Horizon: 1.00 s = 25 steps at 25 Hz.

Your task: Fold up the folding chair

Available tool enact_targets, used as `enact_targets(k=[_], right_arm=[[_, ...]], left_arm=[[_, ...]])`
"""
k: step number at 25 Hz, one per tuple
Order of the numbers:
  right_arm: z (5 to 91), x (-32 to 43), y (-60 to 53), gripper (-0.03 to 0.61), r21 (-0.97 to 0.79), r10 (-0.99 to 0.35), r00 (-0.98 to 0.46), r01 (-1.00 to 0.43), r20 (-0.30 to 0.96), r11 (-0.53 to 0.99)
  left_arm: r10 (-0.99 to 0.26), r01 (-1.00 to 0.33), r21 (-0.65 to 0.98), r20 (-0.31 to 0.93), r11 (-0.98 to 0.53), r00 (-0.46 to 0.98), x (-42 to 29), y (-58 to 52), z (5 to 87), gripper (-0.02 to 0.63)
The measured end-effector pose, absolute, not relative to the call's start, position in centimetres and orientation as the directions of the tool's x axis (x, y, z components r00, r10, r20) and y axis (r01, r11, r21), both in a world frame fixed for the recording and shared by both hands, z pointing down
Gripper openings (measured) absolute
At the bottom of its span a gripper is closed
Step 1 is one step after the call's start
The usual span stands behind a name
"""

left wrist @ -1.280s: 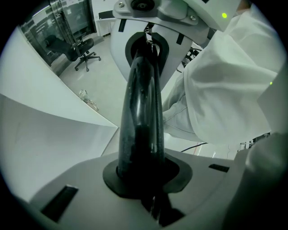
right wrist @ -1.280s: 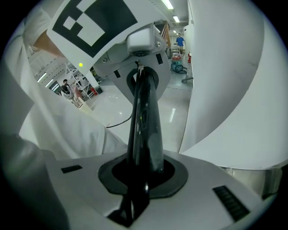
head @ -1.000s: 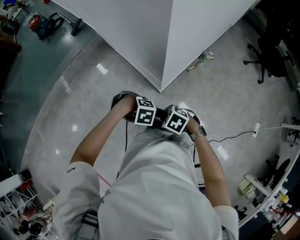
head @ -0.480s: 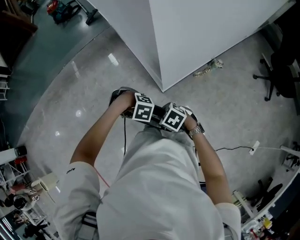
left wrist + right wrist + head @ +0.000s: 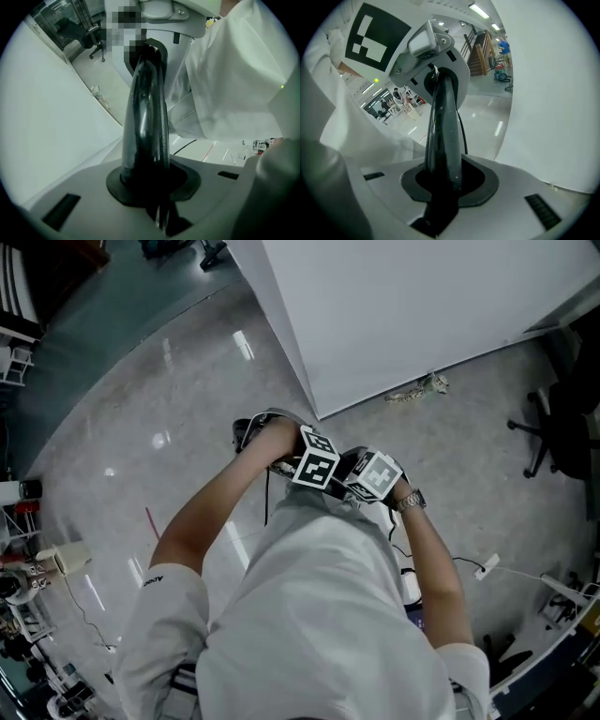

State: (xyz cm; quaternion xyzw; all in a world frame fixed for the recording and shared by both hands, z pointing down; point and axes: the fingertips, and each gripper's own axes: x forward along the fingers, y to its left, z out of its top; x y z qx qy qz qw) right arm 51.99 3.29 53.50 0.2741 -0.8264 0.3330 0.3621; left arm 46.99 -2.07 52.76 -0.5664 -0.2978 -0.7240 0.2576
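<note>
No folding chair shows in any view. In the head view I hold both grippers close together in front of my chest, above the grey floor. The left gripper's marker cube (image 5: 317,465) sits beside the right gripper's marker cube (image 5: 378,474). In the left gripper view, the left gripper (image 5: 149,51) shows as one black column, shut on nothing, tips near the right gripper's white body (image 5: 161,9). The right gripper (image 5: 443,77) also reads as a single dark column with nothing in it. Its jaws have just been opening slightly, but no gap shows.
A white partition wall (image 5: 422,306) stands ahead, its corner (image 5: 317,413) just beyond my hands. Scraps (image 5: 417,388) lie at its base. A black office chair (image 5: 553,418) stands at the right, a cable (image 5: 469,563) runs across the floor, and cluttered racks (image 5: 28,587) line the left.
My body and both hands have swung round: the wall corner has shifted in the head view and the grippers, still side by side, sit further right and slightly lower.
</note>
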Motion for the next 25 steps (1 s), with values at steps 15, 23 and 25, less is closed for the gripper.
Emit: enact_targets(k=[15,23,25], right_arm=[[51.6,56.3,3.6,0.071,-0.219,-0.113,-0.535,-0.517,0.837,0.827],[51.4,53.7,-1.3,0.069,-0.15,-0.027,-0.474,-0.332,0.88,0.931],[51.1,53.0,-2.3,0.071,-0.136,-0.013,-0.457,-0.292,0.889,0.947]], left_arm=[[0.013,0.497,0.081,0.99,-0.864,-0.141,50.0,0.2,51.6,0.066],[0.062,0.304,0.073,0.997,-0.95,-0.045,46.9,-2.8,52.3,0.064],[0.074,0.264,0.079,0.997,-0.961,-0.027,46.3,-3.4,52.6,0.064]])
